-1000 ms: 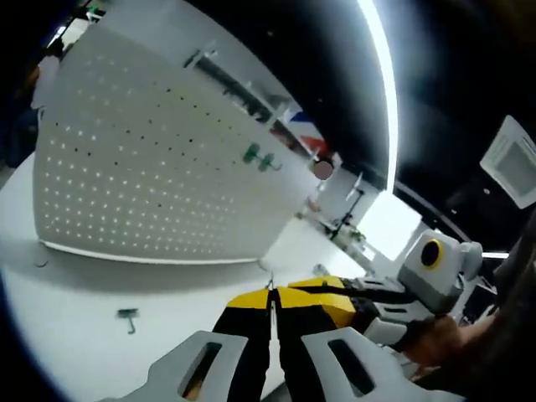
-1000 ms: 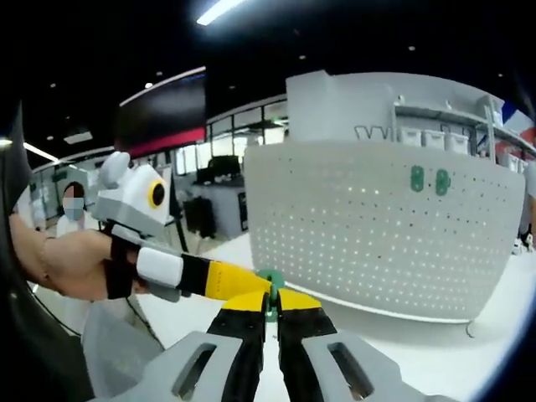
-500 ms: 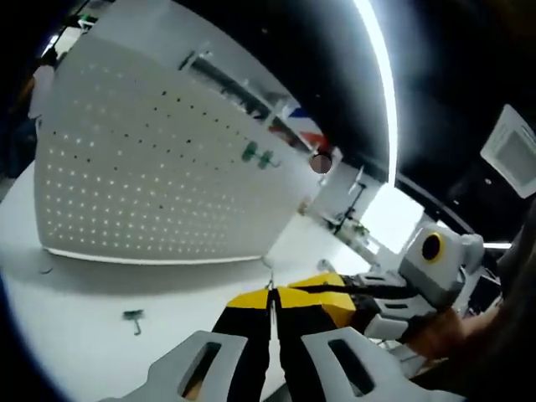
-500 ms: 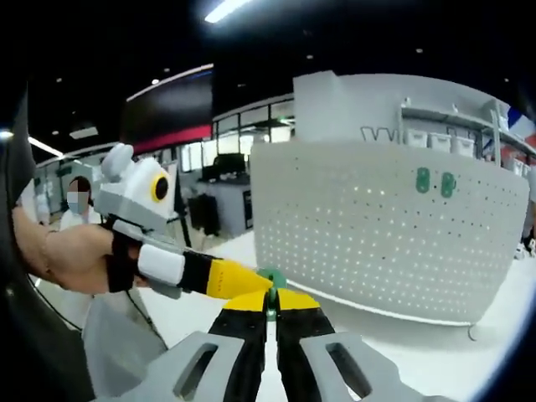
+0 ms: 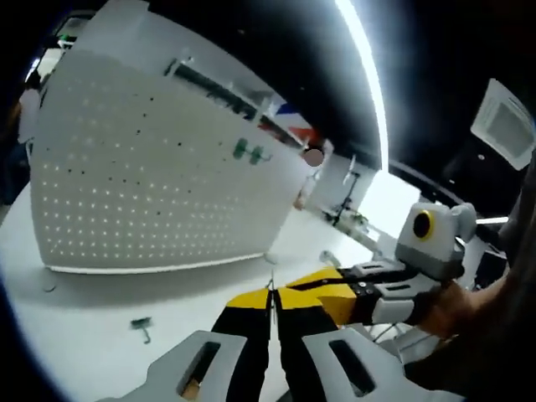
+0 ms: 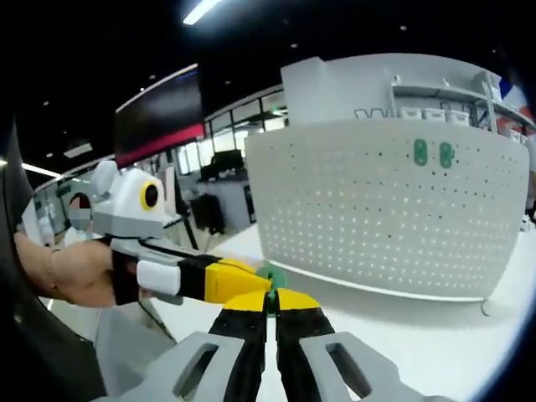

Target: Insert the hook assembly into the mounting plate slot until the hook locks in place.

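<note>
Grippers were seen meeting tip to tip above the white table [image 6: 419, 335]. The right gripper [image 6: 267, 301] was clenched on a small green hook [image 6: 270, 276], with the left gripper [image 5: 270, 300] also closed against it. Two green hooks [image 6: 432, 153] were already mounted on the white pegboard [image 6: 377, 218]. Another hook [image 5: 142, 327] was left lying on the table.

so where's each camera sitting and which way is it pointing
Left gripper view: rides the left gripper, looking along its shut jaws at the pegboard and table; right gripper and a hand enter.
Right gripper view: rides the right gripper, facing the pegboard; left gripper and a hand enter.
Shared: pegboard with two green hooks, both grippers meeting.
</note>
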Tool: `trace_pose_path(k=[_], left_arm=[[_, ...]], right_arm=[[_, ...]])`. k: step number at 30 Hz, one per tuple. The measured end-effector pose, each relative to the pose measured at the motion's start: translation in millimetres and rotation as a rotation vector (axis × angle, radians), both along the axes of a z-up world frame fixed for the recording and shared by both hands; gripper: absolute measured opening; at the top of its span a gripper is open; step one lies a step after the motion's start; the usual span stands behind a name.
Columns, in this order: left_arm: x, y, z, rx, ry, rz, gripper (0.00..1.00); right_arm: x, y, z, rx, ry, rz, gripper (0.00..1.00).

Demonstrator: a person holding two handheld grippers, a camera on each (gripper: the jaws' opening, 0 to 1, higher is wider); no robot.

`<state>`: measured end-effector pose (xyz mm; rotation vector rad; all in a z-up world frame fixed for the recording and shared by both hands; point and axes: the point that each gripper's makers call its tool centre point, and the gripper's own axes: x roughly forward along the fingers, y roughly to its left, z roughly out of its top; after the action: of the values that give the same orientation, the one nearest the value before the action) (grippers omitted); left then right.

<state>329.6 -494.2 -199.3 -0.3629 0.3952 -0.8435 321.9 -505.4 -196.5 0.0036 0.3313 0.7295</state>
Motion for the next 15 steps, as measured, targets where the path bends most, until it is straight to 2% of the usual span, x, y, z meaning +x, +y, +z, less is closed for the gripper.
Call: trace_pose_path(k=[5, 7, 15], left_arm=[[-0.5, -0.7, 2.5, -0.001, -0.012, 0.000, 0.02], [-0.1, 0.0, 0.4, -0.007, 0.006, 0.000, 0.05], [2.4, 3.7, -3.0, -0.005, 0.007, 0.011, 0.27]], right_arm=[[0.6, 0.3, 1.8, 0.002, -0.007, -0.003, 0.00], [0.9, -1.4, 1.4, 0.000, -0.006, -0.008, 0.00], [0.6, -14.5, -3.8, 0.007, 0.008, -0.049, 0.00]])
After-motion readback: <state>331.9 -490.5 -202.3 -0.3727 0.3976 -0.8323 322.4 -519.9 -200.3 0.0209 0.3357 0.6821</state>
